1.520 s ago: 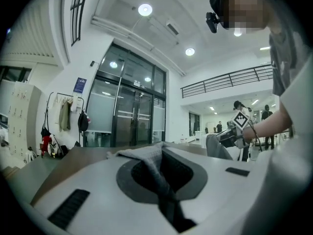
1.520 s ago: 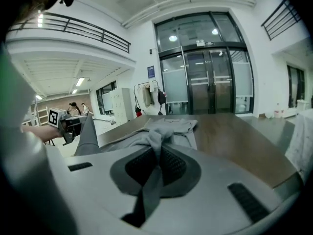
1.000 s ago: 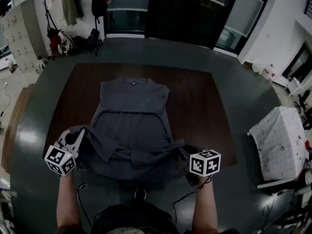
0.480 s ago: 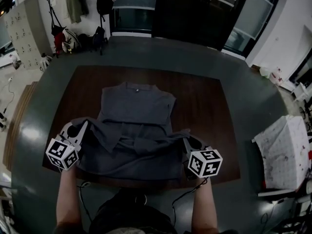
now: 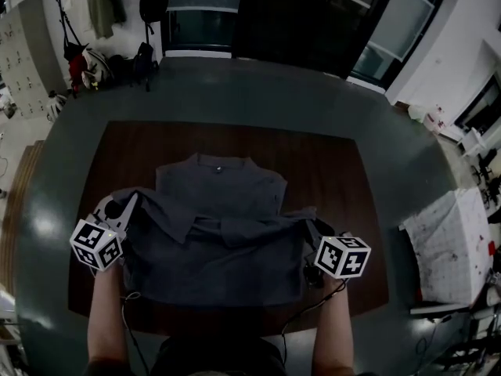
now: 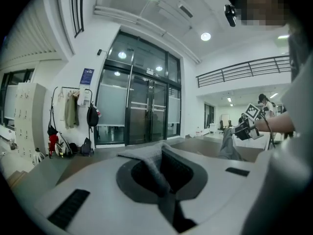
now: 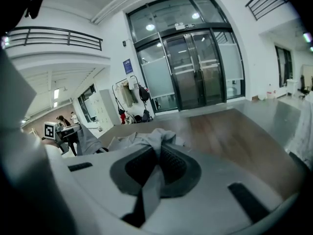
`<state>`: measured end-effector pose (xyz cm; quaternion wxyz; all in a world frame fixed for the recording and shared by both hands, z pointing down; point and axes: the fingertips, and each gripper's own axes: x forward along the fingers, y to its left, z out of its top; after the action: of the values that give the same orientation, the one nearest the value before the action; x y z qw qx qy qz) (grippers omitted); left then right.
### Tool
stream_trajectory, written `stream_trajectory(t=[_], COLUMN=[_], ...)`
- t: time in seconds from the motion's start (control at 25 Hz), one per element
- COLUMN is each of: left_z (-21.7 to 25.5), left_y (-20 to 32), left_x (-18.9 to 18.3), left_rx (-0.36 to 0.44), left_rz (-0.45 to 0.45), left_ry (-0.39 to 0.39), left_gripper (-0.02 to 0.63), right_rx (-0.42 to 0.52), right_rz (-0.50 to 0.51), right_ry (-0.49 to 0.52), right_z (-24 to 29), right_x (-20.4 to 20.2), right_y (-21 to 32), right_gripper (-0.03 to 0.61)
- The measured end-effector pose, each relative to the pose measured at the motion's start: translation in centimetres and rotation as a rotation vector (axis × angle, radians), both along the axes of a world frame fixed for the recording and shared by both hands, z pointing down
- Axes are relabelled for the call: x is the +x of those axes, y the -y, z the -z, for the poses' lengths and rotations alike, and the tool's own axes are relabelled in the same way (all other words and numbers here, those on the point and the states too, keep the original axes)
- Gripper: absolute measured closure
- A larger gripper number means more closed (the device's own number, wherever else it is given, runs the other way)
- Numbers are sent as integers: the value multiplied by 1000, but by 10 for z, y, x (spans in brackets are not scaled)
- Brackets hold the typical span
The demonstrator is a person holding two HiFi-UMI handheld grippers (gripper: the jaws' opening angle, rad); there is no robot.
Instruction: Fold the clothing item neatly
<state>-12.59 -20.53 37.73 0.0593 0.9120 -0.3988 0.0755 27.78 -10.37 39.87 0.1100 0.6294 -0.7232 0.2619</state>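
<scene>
A grey shirt (image 5: 223,210) lies on the brown table (image 5: 337,171), with its collar (image 5: 221,163) at the far side. My left gripper (image 5: 127,207) is shut on the shirt's near left edge, and grey cloth (image 6: 155,166) is pinched between its jaws. My right gripper (image 5: 308,225) is shut on the near right edge, with cloth (image 7: 149,146) caught in its jaws. Both hold the lower part of the shirt up, stretched between them over the shirt's middle. The raised fold hides the shirt's body beneath it.
The table stands on a grey floor. A coat rack with jackets and bags (image 5: 86,45) is at the back left, and dark glass doors (image 5: 313,14) are behind. A white covered thing (image 5: 450,237) stands at the right. Cables (image 5: 313,308) hang at the near edge.
Both grippers have carried the shirt's lower edge away from me, toward the collar. More of the shirt is now covered by the fold. The jaws stayed shut on the cloth.
</scene>
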Motion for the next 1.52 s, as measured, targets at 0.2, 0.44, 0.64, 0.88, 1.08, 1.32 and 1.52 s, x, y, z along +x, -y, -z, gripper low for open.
stream_trajectory(t=[0.2, 0.44, 0.64, 0.88, 1.08, 1.32, 1.52], left_z=[-12, -40, -52, -78, -114, -126, -131], left_y=[53, 106, 145, 185, 199, 201, 201], left_x=[8, 16, 20, 30, 35, 33, 24], left_rx=[-51, -121, -142, -188, -309, -310, -294], left_rz=[0, 28, 48, 45, 8, -5, -3], left_ry=[-4, -1, -8, 1, 2, 23, 32], left_gripper=[596, 596, 595, 595, 595, 595, 533], right_rx=[-36, -91, -101, -150, -259, -212, -170], right_rz=[-13, -12, -25, -29, -31, -21, -77], right_ry=[18, 35, 86, 85, 79, 44, -66], right_z=[-10, -39, -54, -79, -118, -126, -126], right_x=[20, 36, 47, 59, 57, 60, 69], right_y=[51, 105, 145, 186, 199, 211, 219], right_gripper=[578, 578, 578, 578, 578, 525, 485])
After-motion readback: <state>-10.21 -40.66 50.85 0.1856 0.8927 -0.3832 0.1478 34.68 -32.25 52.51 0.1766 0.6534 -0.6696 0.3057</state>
